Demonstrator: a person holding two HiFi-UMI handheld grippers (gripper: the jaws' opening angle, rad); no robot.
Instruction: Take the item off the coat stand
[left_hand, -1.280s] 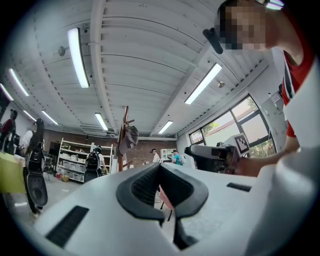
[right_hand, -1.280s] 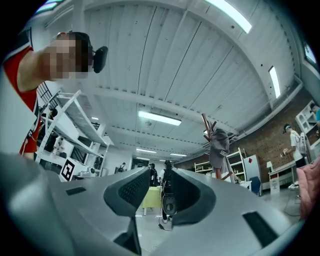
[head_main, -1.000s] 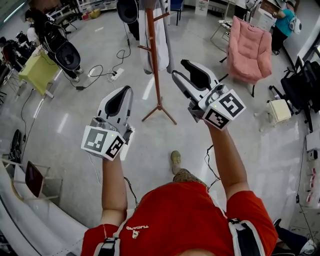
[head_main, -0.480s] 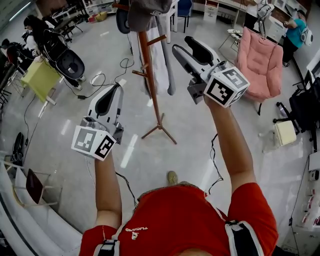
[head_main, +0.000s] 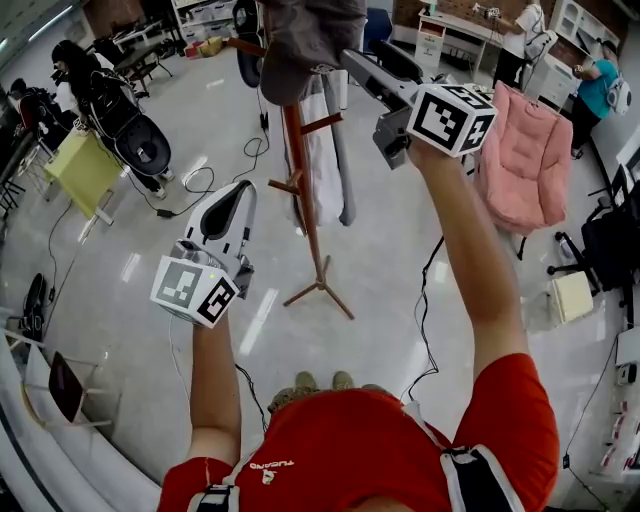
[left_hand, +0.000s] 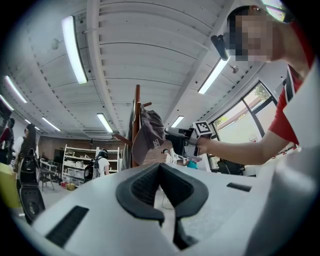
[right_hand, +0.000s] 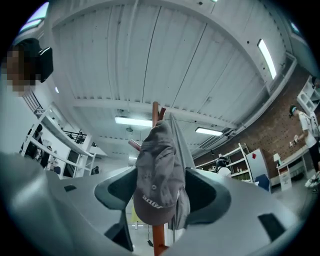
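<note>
Grey cap (right_hand: 156, 175) is hung atop the coat stand (head_main: 303, 190), lined up between the right claw (head_main: 375, 70) jaws, which are opening wide and untouched by it; crown should be pinched squarely, then lifted clear; left claw (head_main: 230, 205) is held closed, empty.

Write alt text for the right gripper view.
A grey cap hangs on a brown coat stand between the jaws of the right gripper, which are opening and not pressing it. A grey garment hangs behind the cap, under a white ceiling with strip lights.
</note>
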